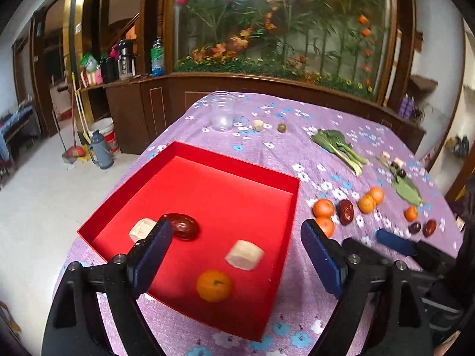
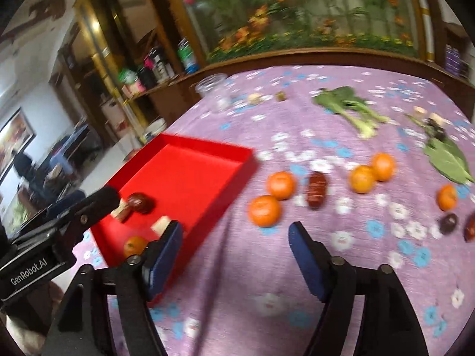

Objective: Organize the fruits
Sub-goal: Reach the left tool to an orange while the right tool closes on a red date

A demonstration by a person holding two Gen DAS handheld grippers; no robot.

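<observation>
1. Between the left gripper's wide jaws: an orange and a pale chunk on the red tray's floor
2. Between the right gripper's jaws: bare tablecloth
3. Just beyond them, two oranges and a date block the way

Both views look forward and down along their own tongs, from close above the tabletop. The left wrist view sits just over the red box and faces the planted window wall. The right wrist view sits to its right, over open cloth. They share the box, the loose oranges, the greens and the clear cup.
</observation>
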